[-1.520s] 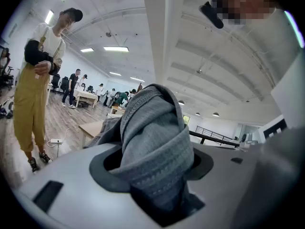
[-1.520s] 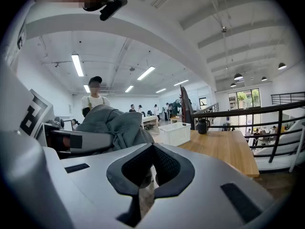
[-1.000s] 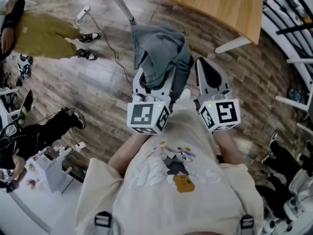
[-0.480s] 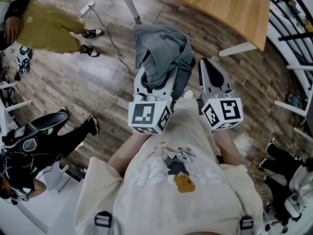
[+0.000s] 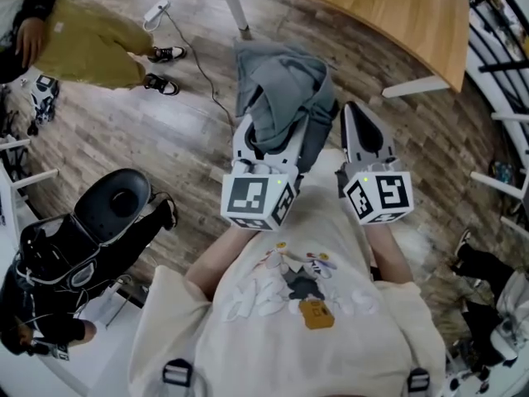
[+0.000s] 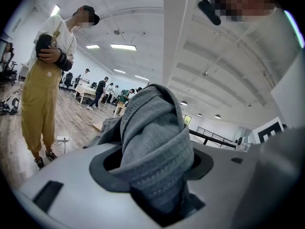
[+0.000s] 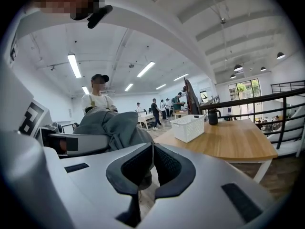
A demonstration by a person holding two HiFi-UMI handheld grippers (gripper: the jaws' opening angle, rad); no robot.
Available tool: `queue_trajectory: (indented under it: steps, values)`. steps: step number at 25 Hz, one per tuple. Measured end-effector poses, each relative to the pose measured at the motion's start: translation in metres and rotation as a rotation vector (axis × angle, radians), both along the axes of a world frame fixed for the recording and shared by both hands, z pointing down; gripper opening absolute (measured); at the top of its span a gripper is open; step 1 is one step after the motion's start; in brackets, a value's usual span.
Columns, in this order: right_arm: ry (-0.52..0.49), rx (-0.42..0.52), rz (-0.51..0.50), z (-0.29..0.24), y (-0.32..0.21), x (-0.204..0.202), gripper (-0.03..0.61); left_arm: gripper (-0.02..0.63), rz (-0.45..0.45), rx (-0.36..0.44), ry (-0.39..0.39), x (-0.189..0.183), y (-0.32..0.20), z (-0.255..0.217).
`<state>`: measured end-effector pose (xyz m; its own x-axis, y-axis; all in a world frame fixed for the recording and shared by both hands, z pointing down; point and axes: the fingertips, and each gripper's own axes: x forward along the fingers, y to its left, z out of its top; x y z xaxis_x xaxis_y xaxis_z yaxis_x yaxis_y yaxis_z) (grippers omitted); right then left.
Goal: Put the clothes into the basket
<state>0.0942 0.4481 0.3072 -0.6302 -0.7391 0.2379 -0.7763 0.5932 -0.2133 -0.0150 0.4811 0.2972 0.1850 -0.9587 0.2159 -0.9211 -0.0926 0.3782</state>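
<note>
A grey garment (image 5: 285, 89) hangs bunched over my left gripper (image 5: 277, 139), whose jaws are shut on it above the wooden floor. In the left gripper view the grey cloth (image 6: 155, 137) fills the gap between the dark pads of the left gripper (image 6: 155, 175). My right gripper (image 5: 361, 122) is just right of the garment, shut, with nothing between its pads; its closed tips (image 7: 151, 161) show the same. A white basket (image 7: 190, 127) stands on the wooden table (image 7: 238, 142). In the head view the basket is out of sight.
The wooden table (image 5: 372, 7) with white legs lies ahead across the top. A person in yellow overalls (image 5: 83, 48) stands at the far left, near a power strip with its cable (image 5: 157, 11). A person in black (image 5: 74, 255) with a chair is at the left. Black railings (image 5: 504, 23) line the right.
Both grippers keep their pose, the garment still in the left one. The floor and table have slid a little right in the view. The person in black has shifted, and a chair seat now shows.
</note>
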Motion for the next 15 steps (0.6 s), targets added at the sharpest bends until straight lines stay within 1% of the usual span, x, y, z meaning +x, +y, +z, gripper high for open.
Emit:
queue_trajectory:
  steps: [4, 8, 12, 15]
  values:
    - [0.017, -0.013, -0.009, 0.000, 0.000, -0.009, 0.025, 0.265, -0.010, -0.013, 0.029, -0.011, 0.001, 0.003]
    - [0.024, -0.023, -0.025, 0.003, -0.013, -0.017, 0.025, 0.265, -0.028, -0.015, 0.039, -0.018, -0.012, 0.005]
    - [0.015, -0.041, -0.051, 0.007, -0.017, -0.018, 0.025, 0.265, -0.049, -0.047, 0.033, -0.016, -0.015, 0.010]
    - [0.006, -0.069, -0.056, 0.018, -0.034, -0.015, 0.025, 0.265, -0.058, -0.079, 0.044, -0.014, -0.028, 0.015]
